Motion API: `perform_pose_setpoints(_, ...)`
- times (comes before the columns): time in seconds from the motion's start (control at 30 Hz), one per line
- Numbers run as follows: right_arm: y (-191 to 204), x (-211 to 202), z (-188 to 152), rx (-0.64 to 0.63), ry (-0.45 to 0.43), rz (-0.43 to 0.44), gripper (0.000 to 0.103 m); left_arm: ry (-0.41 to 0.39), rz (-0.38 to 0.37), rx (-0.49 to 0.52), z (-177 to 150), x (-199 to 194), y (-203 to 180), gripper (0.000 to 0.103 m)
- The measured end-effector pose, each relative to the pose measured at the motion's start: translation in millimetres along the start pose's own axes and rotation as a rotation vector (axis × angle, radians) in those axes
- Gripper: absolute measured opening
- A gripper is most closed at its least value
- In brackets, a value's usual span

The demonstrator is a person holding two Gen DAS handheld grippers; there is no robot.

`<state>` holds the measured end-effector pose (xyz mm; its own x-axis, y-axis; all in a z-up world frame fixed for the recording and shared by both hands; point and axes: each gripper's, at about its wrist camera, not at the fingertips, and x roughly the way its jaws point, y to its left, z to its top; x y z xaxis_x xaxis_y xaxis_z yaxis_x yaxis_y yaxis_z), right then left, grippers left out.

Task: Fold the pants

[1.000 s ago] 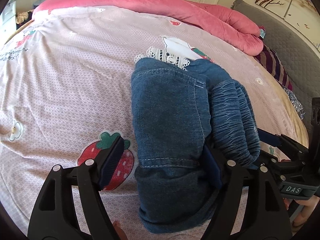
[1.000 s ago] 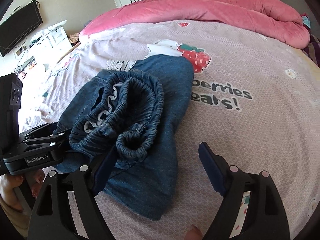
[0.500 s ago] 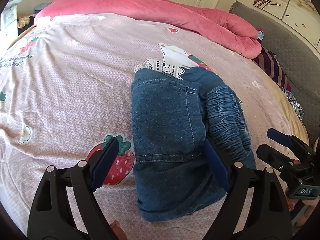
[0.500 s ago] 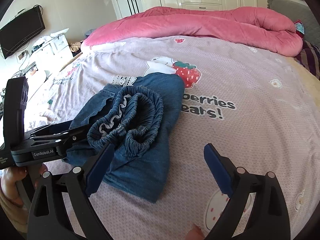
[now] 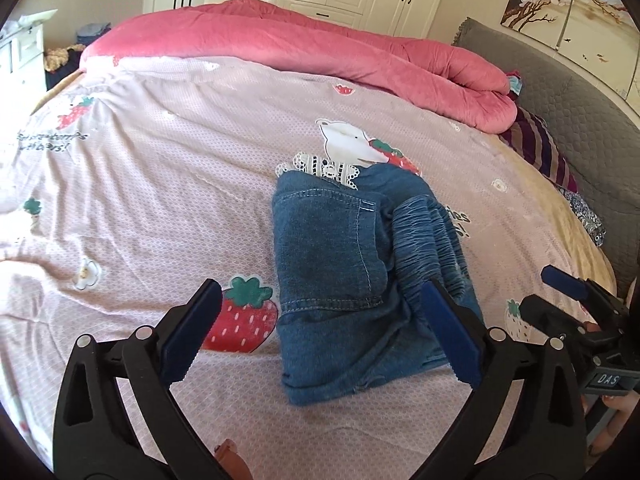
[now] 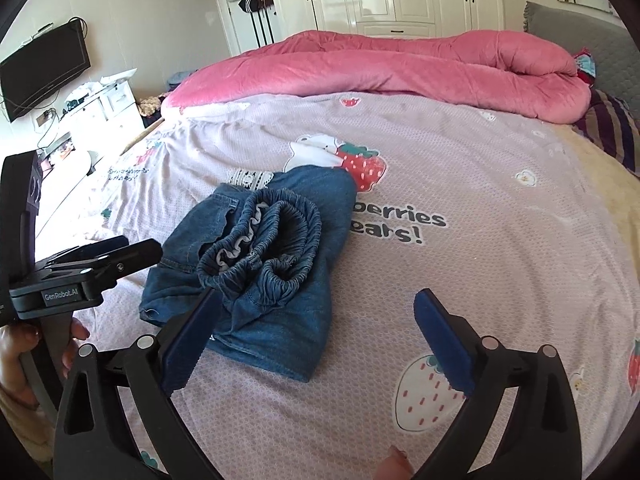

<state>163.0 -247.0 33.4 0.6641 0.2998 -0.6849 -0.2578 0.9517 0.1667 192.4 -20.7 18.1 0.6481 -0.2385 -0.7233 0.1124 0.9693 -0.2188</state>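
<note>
Left gripper (image 5: pixel 320 332), right gripper (image 6: pixel 316 338): jaws opening, empty

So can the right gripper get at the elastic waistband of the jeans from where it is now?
Probably yes. The right gripper has its jaws opening with nothing between them, and the waistband lies exposed on top of the folded jeans, just ahead.

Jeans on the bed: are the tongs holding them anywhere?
No. The folded jeans lie loose on the bed sheet. The left tongs and right tongs are both opening, gripping nothing.
</note>
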Motion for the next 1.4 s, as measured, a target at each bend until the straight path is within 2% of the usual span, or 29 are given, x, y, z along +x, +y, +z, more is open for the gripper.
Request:
perform_pose_setpoints(0.27, 9, -32, -5, -0.029, -0.056, -0.027, 0.098, -0.027, 0.028, 0.016, -13, -29, -2, 0.093)
perform_pose_setpoints(0.47, 16, -59, -18, -0.045, -0.096, -0.04, 0.098, -0.047, 0.069, 0.035, -38, -53, -5, 0.093)
perform_pose_setpoints(0.8, 21, -84, -52, -0.053, -0.096, -0.063, 0.098, -0.081, 0.108, 0.05, -89, -90, -14, 0.093)
perform_pose_setpoints(1.07, 17, -98, -82, -0.015, -0.089, -0.066, 0.098, -0.071, 0.117, 0.033, -127, -101, -22, 0.093)
perform_pose_setpoints(1.4, 17, -103, -114, -0.012, -0.059, -0.074, 0.098, -0.058, 0.143, 0.024, -149, -106, -25, 0.093)
